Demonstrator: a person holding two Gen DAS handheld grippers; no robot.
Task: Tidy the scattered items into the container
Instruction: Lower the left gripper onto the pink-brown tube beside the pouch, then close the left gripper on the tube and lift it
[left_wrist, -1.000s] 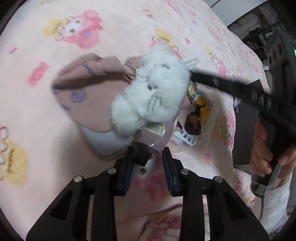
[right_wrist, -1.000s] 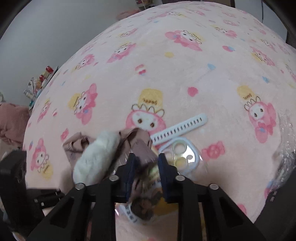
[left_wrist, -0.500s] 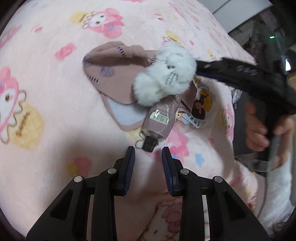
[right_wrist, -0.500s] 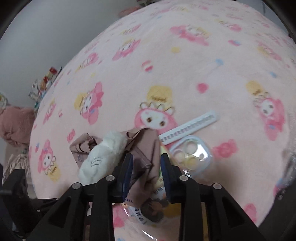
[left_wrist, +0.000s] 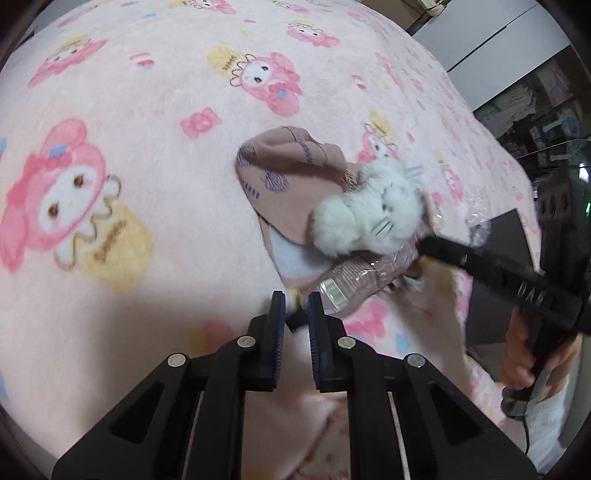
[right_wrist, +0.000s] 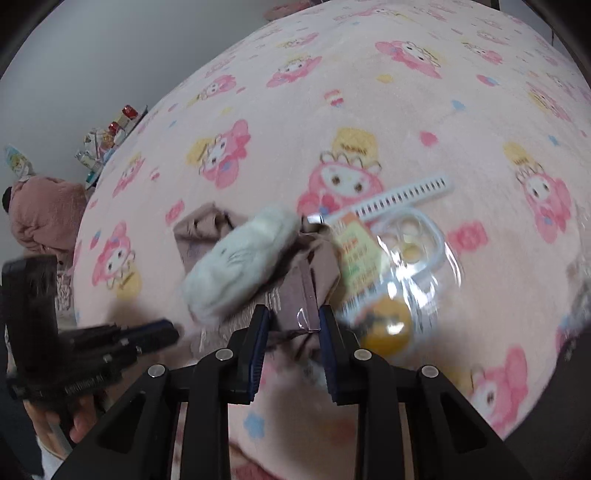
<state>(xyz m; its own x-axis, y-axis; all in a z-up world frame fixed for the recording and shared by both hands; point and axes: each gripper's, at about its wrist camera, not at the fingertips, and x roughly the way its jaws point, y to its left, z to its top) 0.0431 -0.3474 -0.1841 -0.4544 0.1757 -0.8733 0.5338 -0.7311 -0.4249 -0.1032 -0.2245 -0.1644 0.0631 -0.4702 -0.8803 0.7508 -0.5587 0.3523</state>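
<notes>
The pink-brown pouch (left_wrist: 295, 188), which I am taking to be the container, is lying on the cartoon-print blanket (left_wrist: 147, 92), at the near edge of the bed, with a white plush charm (left_wrist: 369, 218) sprawling over its right half.

The left gripper (left_wrist: 296, 314) is reaching down at the pouch's near corner. Its jaws have just been closing and are now standing almost together, seemingly pinching the small black pull tab (left_wrist: 295, 321) that is sticking out there. The right gripper (right_wrist: 293, 325) is coming in from the right, under the plush. Its jaws have also just been closing, and a fold of the pouch's fabric is filling the gap between its pads, so it appears to be clamped on the pouch mouth.

The step in hand looks like opening the pouch: the 2 grippers are taking hold of opposite sides. The next move is calling for a gentle pull apart, keeping both holds, so that the mouth is gaping wide enough to load.

Just right of the pouch, 3 loose items are waiting: a white comb (right_wrist: 402, 195), a clear phone case (right_wrist: 417, 236) and a snack packet (right_wrist: 369, 280) in glossy wrap. The plush is lying across the opening and is likely getting in the way; the packet is touching the pouch's edge.
</notes>
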